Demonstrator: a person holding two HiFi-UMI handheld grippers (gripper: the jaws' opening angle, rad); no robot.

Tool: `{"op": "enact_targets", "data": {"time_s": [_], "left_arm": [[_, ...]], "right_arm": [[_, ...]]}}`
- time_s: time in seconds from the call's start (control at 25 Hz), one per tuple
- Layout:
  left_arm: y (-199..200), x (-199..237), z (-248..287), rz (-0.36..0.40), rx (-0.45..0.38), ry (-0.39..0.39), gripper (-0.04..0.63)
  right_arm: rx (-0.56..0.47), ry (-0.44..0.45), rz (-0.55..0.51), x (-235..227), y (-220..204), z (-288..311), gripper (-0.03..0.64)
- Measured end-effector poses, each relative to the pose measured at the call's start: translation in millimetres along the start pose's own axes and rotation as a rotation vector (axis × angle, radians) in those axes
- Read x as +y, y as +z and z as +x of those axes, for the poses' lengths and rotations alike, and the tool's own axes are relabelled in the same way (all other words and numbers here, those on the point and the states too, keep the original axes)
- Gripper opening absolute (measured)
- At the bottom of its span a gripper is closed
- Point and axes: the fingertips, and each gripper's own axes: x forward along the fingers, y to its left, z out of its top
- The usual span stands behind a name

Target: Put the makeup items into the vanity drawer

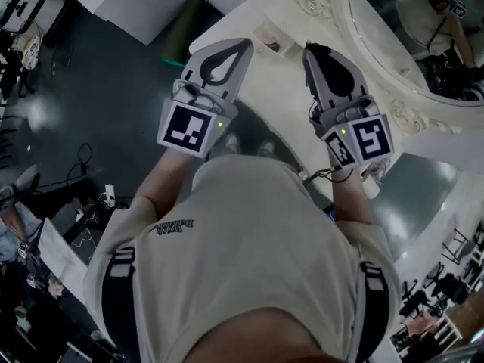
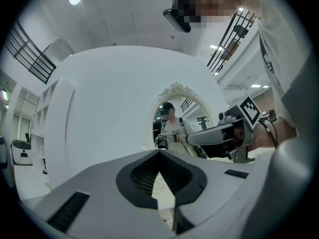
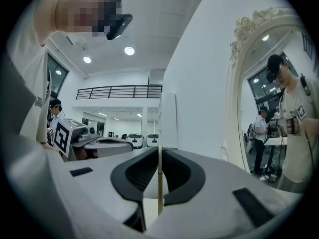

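Note:
Both grippers are held level, side by side, over the white vanity top point(image 1: 281, 89). My left gripper point(image 1: 246, 44) point(image 2: 159, 152) has its tips touching and nothing between them. My right gripper point(image 1: 308, 50) point(image 3: 159, 151) shows only a thin slit between its jaws and nothing in it. A small pale pink item point(image 1: 268, 40) lies on the vanity top between the two tips, a little beyond them. No drawer is in view. The right gripper view catches the left gripper point(image 3: 99, 144) at its left, and the left gripper view shows the right gripper point(image 2: 209, 136) at its right.
An oval mirror with an ornate white frame point(image 1: 401, 116) stands along the vanity's right side and reflects the person. Dark floor with cables point(image 1: 83, 165) lies to the left. A green object point(image 1: 178, 40) stands by the vanity's far left edge. Other people stand at lower left.

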Motion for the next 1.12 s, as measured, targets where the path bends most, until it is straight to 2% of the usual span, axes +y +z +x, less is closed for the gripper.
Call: {"op": "enact_targets", "data": {"time_s": [0.24, 0.44, 0.56, 0.8, 1.12], "left_arm": [[-23.5, 33.4, 31.8, 0.006, 0.031, 0.021, 0.014], [-60.5, 63.4, 61.4, -0.01, 0.039, 0.029, 0.014], [-97.9, 80.2, 76.6, -0.048, 0.096, 0.045, 0.014], [-166.4, 99.8, 94.6, -0.083, 0.208, 0.048, 0.014], [-237.5, 100.9, 120.9, -0.138, 0.299, 0.003, 0.014]], "right_arm": [[0.059, -0.005, 0.032, -34.7, -29.8, 52.6, 0.031], [0.106, -0.014, -0.032, -56.4, -54.4, 99.3, 0.031], [0.133, -0.019, -0.087, -66.7, -73.4, 123.9, 0.031], [0.248, -0.005, -0.085, -81.3, -137.1, 164.5, 0.031], [0.386, 0.036, -0.079, -93.6, -216.5, 202.7, 0.031]]}}
